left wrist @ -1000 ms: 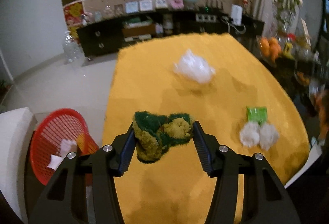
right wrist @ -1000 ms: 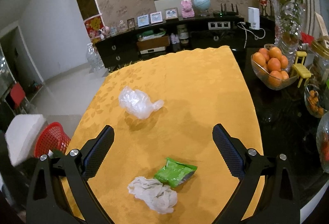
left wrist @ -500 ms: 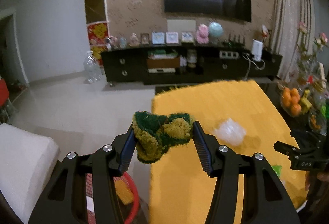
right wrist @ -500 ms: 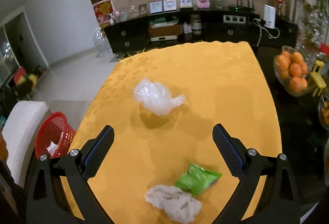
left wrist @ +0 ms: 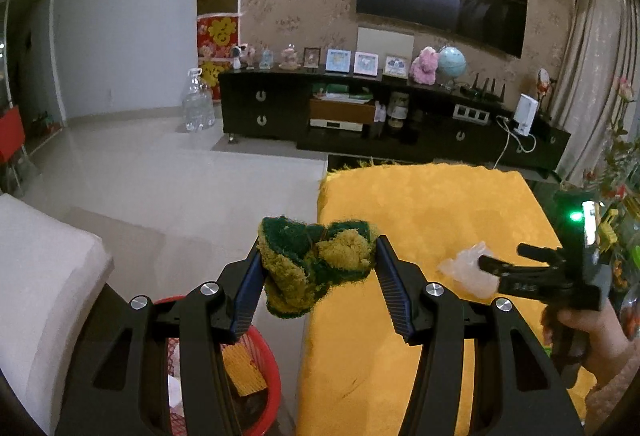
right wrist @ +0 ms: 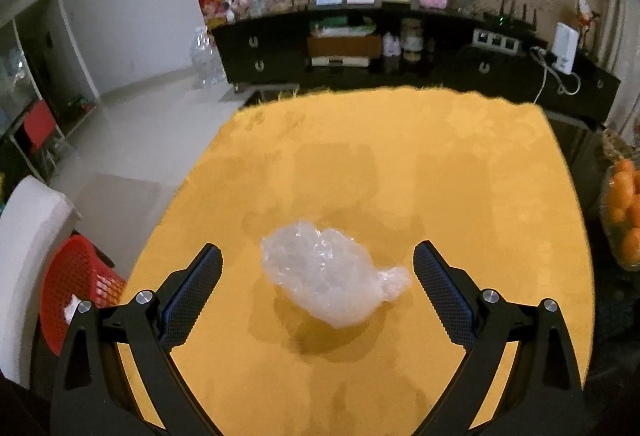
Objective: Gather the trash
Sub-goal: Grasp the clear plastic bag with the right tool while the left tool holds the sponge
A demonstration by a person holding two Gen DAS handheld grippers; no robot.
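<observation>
The yellow-clothed surface (right wrist: 460,164) ended in a left edge that ran down beside pale tiled floor (left wrist: 168,172), open and bare out to the black TV cabinet (left wrist: 360,116); below that edge stood a red mesh basket (right wrist: 76,276) against a white chair (right wrist: 28,236), with scraps of paper inside it; along the right edge of the surface sat a bowl of oranges (right wrist: 624,216), close to the cloth's border; the middle and far part of the cloth lay bare

The left gripper (left wrist: 318,268) was held off the left edge of the surface, above the basket's rim (left wrist: 268,356), its fingers pressed against both sides of a crumpled green and yellow scouring sponge (left wrist: 316,264); the sponge was folded on itself, green face outward at top, and lay crosswise between the pads with one yellow lobe hanging down at the left

The right gripper (right wrist: 318,276) hovered low over the surface with its fingers spread wide, one either side of a crumpled clear plastic bag (right wrist: 328,276); neither pad touched it; the bag rested on the cloth, near the left edge and toward the near side; its long axis ran from upper left to lower right in the right wrist view, the twisted tail pointing toward the right finger
</observation>
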